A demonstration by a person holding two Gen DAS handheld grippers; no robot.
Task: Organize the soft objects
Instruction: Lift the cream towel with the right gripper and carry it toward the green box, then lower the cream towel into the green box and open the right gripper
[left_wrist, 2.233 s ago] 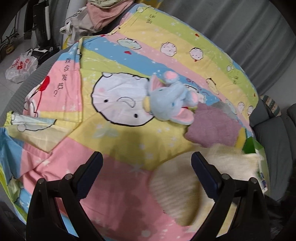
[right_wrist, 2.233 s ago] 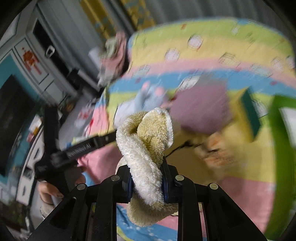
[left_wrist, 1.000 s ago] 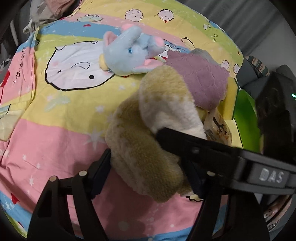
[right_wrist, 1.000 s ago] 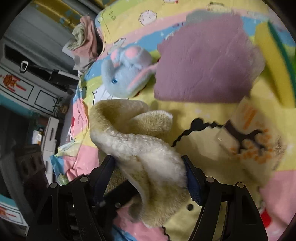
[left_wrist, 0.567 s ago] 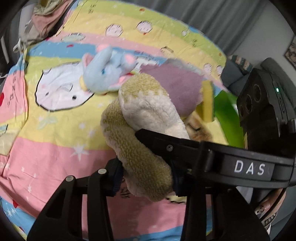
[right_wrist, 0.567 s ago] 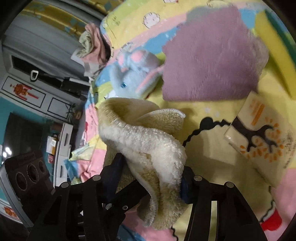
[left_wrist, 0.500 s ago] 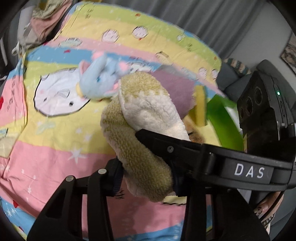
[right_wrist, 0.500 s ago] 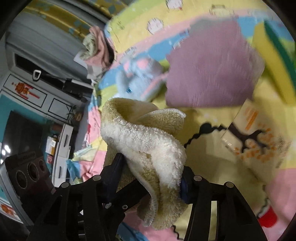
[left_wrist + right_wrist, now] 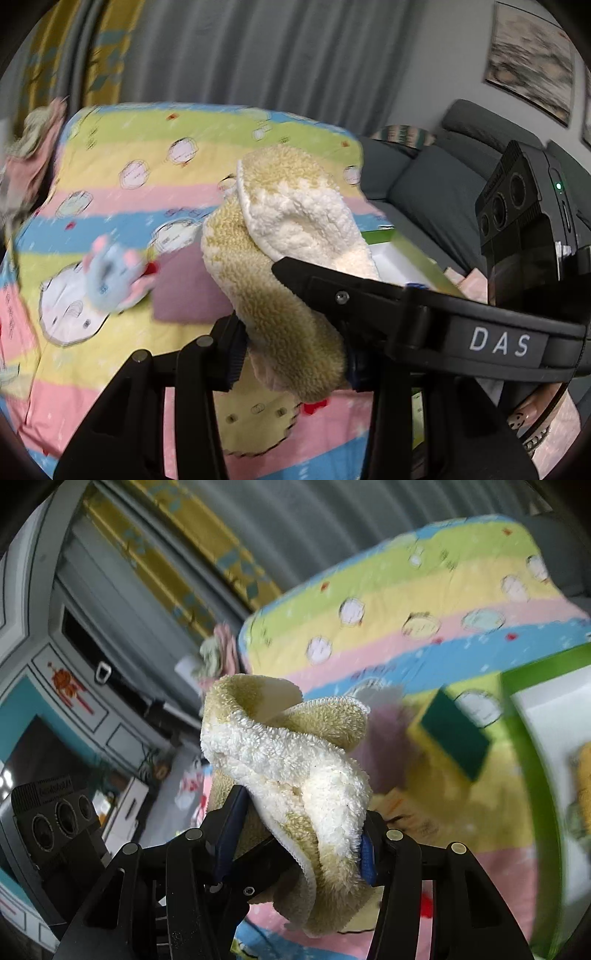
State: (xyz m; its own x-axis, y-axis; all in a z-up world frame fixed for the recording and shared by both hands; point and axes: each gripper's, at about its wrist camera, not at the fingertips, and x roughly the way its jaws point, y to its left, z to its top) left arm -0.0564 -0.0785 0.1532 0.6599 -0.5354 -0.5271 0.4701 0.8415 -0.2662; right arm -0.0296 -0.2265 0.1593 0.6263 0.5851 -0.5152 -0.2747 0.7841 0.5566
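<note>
Fluffy towel (image 9: pixel 284 266) is off the bed, bunched up in the air, pinched by both grippers at once. Yellow/cream terry, folded over on itself.

L→R in left wrist view: blue plush elephant (image 9: pixel 110 275) lies on the striped bedspread (image 9: pixel 122 155), purple cloth (image 9: pixel 184 291) just beside it, then the towel, then the green box (image 9: pixel 424 264) w/ white inside at right, near the sofa (image 9: pixel 436 184).

Left gripper (image 9: pixel 291 349): jaws pressed onto the towel's lower wad. Right gripper (image 9: pixel 299 840): also clamped on towel, cream side bulging up btwn its fingers. The two tools cross close together, right one's arm lies over the left's view.

Right wrist view: yellow/green sponge (image 9: pixel 454 731) sits on the bedspread btwn towel and box; box rim is touching/just beside the sponge, can't tell which (blurry). Something yellow already inside the box, too smeared to ID.

Step in hand, my read: carry towel to box and drop. To do it well:
- both grips hold till the wad is over the white interior, not the rim
- loose tail hangs below the jaws, so lift enough to clear sponge + box wall
- one grip lets go first; the other lowers, then lets go
- risk: terry snags on pads, towel drapes over rim.
</note>
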